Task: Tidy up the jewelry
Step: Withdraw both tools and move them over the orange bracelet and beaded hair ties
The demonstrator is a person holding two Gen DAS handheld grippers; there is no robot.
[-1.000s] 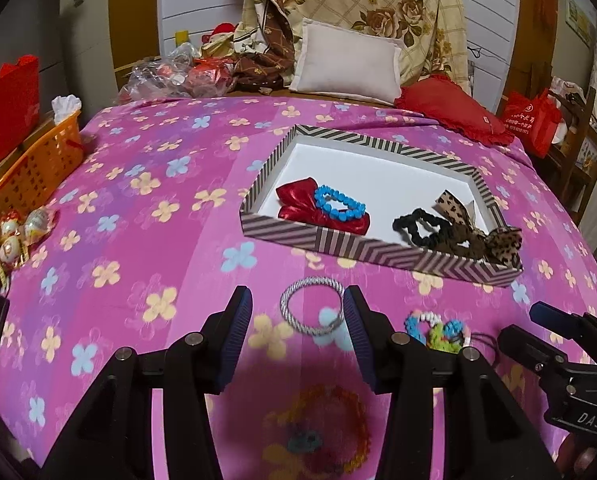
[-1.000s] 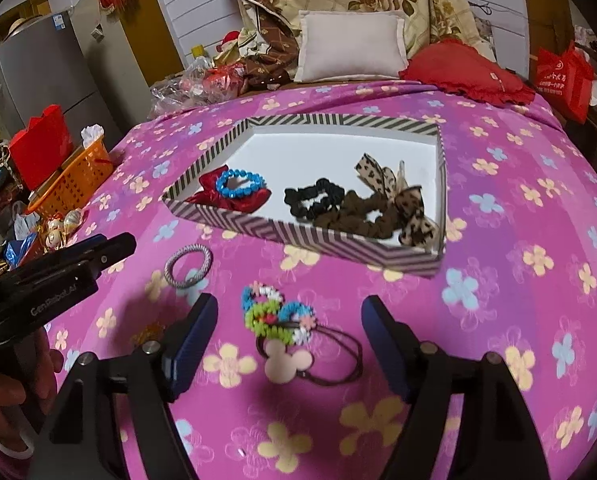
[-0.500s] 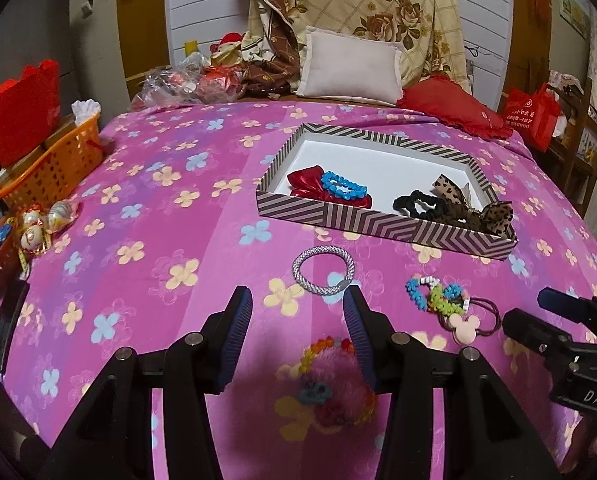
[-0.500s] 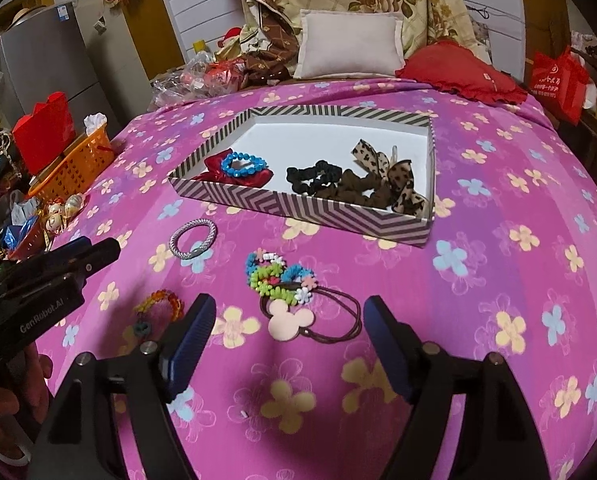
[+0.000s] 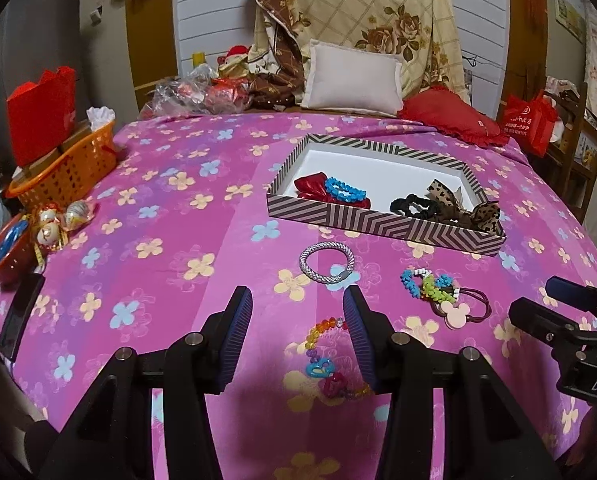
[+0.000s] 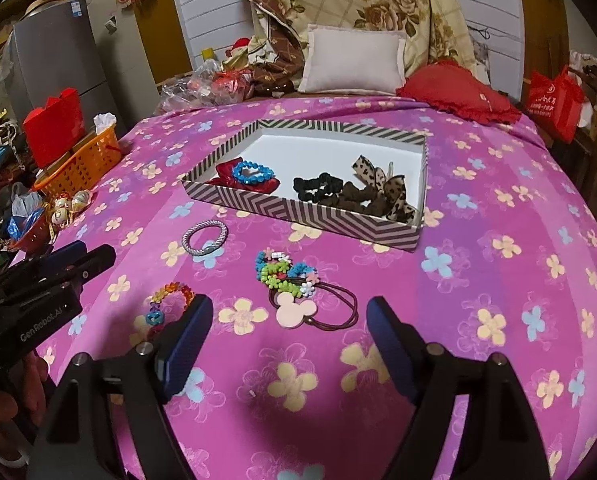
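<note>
The loose jewelry lies on the bed's pink cover (image 5: 146, 184), in front of the striped tray (image 5: 382, 222). The rainbow bead bracelet (image 5: 326, 360) rests directly below the left tongs (image 5: 297, 334); the silver mesh bangle (image 5: 327, 262) lies just beyond them.

Handling estimate: both items are light. The bracelet is limp and will sag; grip across one side of the loop. The beads may slip.

Both tongs stand apart and empty, hovering above the cover. The right tongs (image 6: 288, 336) point toward the Mickey hair tie (image 6: 298, 306).
</note>
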